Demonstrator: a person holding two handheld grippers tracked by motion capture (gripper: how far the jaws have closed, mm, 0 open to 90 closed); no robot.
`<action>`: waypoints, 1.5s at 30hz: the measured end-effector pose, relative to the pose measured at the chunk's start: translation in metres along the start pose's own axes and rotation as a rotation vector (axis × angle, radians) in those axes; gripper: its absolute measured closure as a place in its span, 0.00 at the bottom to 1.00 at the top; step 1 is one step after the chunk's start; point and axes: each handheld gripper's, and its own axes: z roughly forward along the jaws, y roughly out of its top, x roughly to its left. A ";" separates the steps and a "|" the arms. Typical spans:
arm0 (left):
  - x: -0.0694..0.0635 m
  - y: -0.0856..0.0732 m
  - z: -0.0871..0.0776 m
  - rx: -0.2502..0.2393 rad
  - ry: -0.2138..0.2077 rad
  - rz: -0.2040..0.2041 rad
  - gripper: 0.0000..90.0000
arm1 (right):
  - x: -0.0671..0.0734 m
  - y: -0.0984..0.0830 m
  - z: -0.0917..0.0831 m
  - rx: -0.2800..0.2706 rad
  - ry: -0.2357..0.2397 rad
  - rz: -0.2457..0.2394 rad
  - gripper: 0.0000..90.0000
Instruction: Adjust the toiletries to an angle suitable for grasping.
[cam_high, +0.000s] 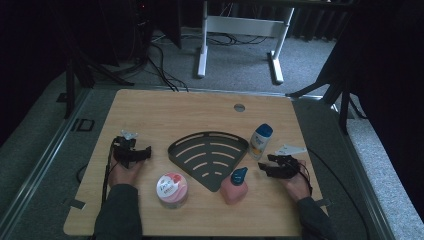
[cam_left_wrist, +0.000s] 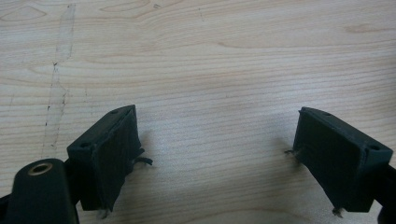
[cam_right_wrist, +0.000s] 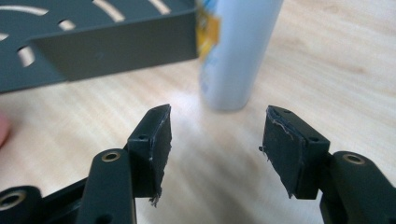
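Observation:
A dark fan-shaped slotted rack (cam_high: 210, 156) lies in the middle of the wooden table (cam_high: 150, 110). A white bottle with a blue cap (cam_high: 260, 141) stands upright at its right corner. My right gripper (cam_high: 264, 167) is open and empty just in front of that bottle; in the right gripper view the bottle (cam_right_wrist: 233, 51) stands a short way beyond the gap between the jaws (cam_right_wrist: 217, 140), beside the rack wall (cam_right_wrist: 107, 51). My left gripper (cam_high: 142, 152) rests left of the rack, open over bare wood (cam_left_wrist: 215, 135). A pink bottle with a blue cap (cam_high: 235, 186) and a round pink-lidded tub (cam_high: 172, 189) sit near the front.
A white paper scrap (cam_high: 290, 149) lies behind my right hand. A round grommet hole (cam_high: 239, 107) is at the table's far edge. White desk legs (cam_high: 240, 45) and cables stand on the carpet beyond the table.

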 end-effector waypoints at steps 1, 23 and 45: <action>0.000 0.000 0.000 0.000 0.000 0.000 0.16 | 0.003 -0.002 -0.003 0.002 0.003 0.001 0.46; 0.000 0.000 0.000 0.000 0.000 0.000 0.16 | 0.084 -0.017 -0.039 -0.005 0.131 -0.066 0.40; 0.000 0.000 0.000 0.000 0.000 0.000 0.16 | 0.122 0.003 -0.051 -0.089 0.194 -0.109 0.24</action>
